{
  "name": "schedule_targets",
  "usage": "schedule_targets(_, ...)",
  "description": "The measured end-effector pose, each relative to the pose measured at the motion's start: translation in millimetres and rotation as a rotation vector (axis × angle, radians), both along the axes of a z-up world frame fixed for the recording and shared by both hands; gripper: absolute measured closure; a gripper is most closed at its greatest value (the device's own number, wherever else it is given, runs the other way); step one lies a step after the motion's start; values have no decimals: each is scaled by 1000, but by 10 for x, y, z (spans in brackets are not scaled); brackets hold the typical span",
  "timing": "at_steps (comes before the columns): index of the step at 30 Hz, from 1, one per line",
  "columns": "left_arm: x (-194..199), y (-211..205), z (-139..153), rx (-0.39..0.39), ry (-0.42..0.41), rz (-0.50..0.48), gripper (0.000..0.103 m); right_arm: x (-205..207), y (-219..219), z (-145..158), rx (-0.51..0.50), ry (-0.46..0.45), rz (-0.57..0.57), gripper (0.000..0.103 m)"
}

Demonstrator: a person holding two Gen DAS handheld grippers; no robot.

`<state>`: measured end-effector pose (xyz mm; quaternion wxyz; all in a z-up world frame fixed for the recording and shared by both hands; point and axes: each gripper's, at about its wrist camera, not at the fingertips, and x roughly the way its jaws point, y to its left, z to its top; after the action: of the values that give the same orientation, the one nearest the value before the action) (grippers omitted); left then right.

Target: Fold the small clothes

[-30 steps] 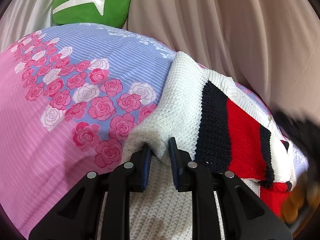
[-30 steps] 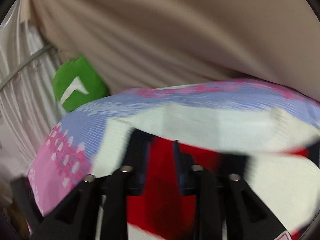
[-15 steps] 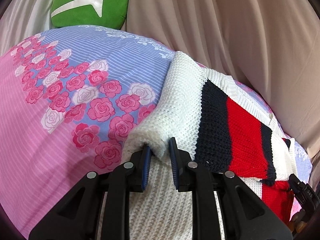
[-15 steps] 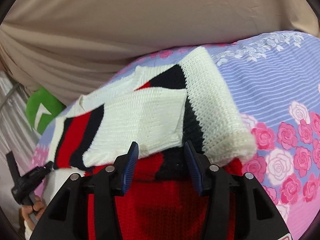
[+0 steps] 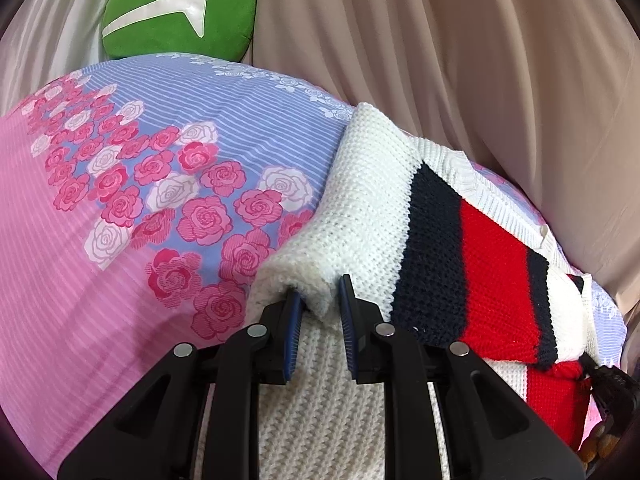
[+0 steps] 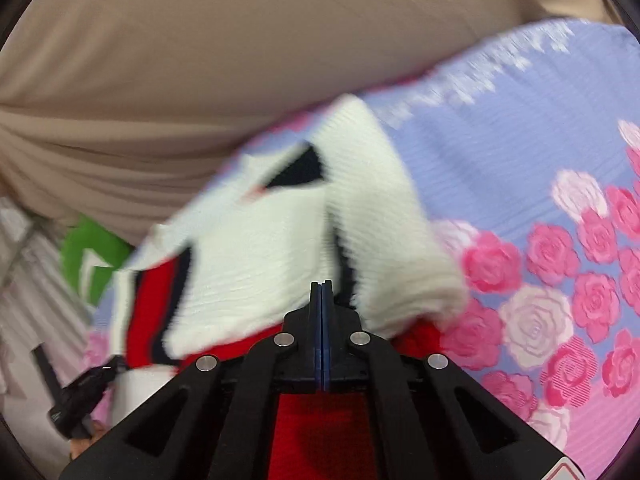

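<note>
Two sleeves lying folded across the sweater (image 5: pixel 432 240), I am keeping the left tool (image 5: pixel 318 312) pinching its white cuff at six o'clock while my right tool (image 6: pixel 322 300) is sitting clenched, apparently empty, body folds remaining.

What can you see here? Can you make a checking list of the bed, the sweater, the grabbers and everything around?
Surface: bedsheet with pink roses, lilac and pink stripes.
Job's things: knit sweater, white, navy and red, partly folded.
Clutter: green cushion at the far edge.
Grippers: left gripper jaws pinch the sweater's white cuff; right gripper jaws shut, pads together, nothing between them.
Cables: nothing seen.
Surroundings: beige curtain behind the bed.
</note>
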<state>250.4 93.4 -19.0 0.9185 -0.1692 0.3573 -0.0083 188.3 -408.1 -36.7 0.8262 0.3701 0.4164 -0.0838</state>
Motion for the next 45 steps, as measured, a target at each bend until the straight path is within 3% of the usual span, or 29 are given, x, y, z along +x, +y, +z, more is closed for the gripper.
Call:
schedule_targets(5, 19, -16, -2, 18, 4, -3, 84, 27, 76, 5, -35, -2, 12, 103)
schedule_targets(8, 24, -18, 1, 14, 4, -10, 83, -72, 17, 35, -1, -61, -23, 102)
schedule_targets(11, -8, 10, 8, -14, -1, -24, 79, -197, -61, 80, 34, -106, -51, 93)
schedule_targets(13, -28, 22, 21, -17, -6, -24, 79, -193, -69, 97, 51, -114, -46, 82)
schedule_targets(19, -35, 65, 29, -63, -21, -44, 69, -43, 125, 224, -19, -83, 5, 52)
schedule_targets(21, -23, 73, 28, -70, -21, -46, 68, 64, 187, 213, -8, -63, 27, 50)
schedule_targets(23, -11, 63, 31, -55, -17, -42, 68, 175, 226, 171, 2, -34, 42, 50)
schedule_targets(24, -8, 54, 34, -41, -13, -39, 69, 234, 267, 163, -25, -17, 56, 65)
schedule_targets(25, -2, 43, 34, -24, -7, -36, 75, 267, 308, 178, -47, -17, 83, 92)
schedule_targets(26, -4, 49, 33, -15, -2, -27, 80, 260, 345, 223, -53, -39, 101, 92)
schedule_targets(29, 2, 106, 19, -41, 6, -22, 85, 86, 356, 439, -115, -134, 79, 92)
schedule_targets(31, 21, 107, 12, -43, 14, -29, 85, 128, 224, 192, -141, -6, 39, 92)
schedule_targets(32, 25, 74, 18, -23, 16, -31, 85, 139, 132, 29, -58, 21, 35, 94)
schedule_targets(34, 20, 34, 30, 13, 18, -28, 84, 80, 46, 167, -15, 9, 21, 92)
schedule_targets(37, -32, 51, 47, 21, 18, -65, 83, -237, 111, 517, -77, -42, 19, 84)
schedule_targets(38, -123, 95, 61, 4, 15, -97, 77, -452, 150, 647, -92, -72, 30, 82)
schedule_targets(40, -348, 182, 62, -17, 25, -163, 61, -899, 205, 786, -98, -102, 58, 60)
schedule_targets(42, -668, 267, 72, -5, 35, -244, 50, -1444, 268, 838, -121, -99, 67, 47)
schedule_targets(45, -1262, 383, 47, 64, 51, -330, 30, -2264, 390, 757, -146, -40, 81, 45)
